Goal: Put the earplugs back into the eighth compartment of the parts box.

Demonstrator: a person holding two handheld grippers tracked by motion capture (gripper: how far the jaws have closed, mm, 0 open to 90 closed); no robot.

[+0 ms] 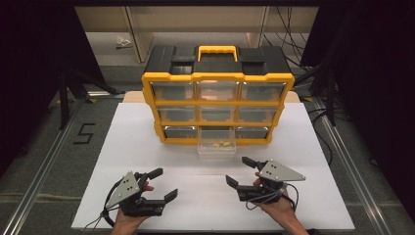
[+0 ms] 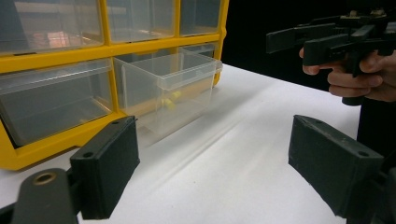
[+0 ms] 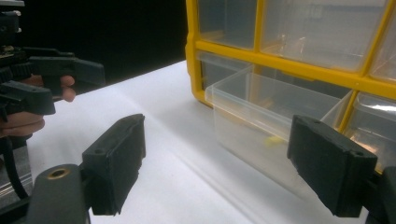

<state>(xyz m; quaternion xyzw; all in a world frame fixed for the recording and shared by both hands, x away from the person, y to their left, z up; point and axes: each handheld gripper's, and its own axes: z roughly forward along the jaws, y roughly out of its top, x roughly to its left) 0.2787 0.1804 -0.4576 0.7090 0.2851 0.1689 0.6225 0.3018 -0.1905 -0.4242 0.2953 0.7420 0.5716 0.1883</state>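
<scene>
A yellow and black drawer cabinet (image 1: 218, 100) with clear drawers stands at the back of the white table (image 1: 147, 152). Its bottom middle drawer (image 1: 216, 146) is pulled out and holds small yellow pieces (image 1: 221, 144). The same drawer (image 2: 170, 88) (image 3: 261, 121) appears in both gripper views. My left gripper (image 1: 163, 183) is held above the table's near left part, open and holding nothing. My right gripper (image 1: 240, 171) hovers at the near right, in front of the pulled-out drawer, also open with nothing between its jaws. In the left gripper view the right gripper (image 2: 299, 42) is at the upper right.
Metal rails (image 1: 44, 161) run along both sides of the table. A "5" mark (image 1: 84, 133) lies on the floor at the left. Cables (image 1: 288, 44) and dark stands sit behind the cabinet.
</scene>
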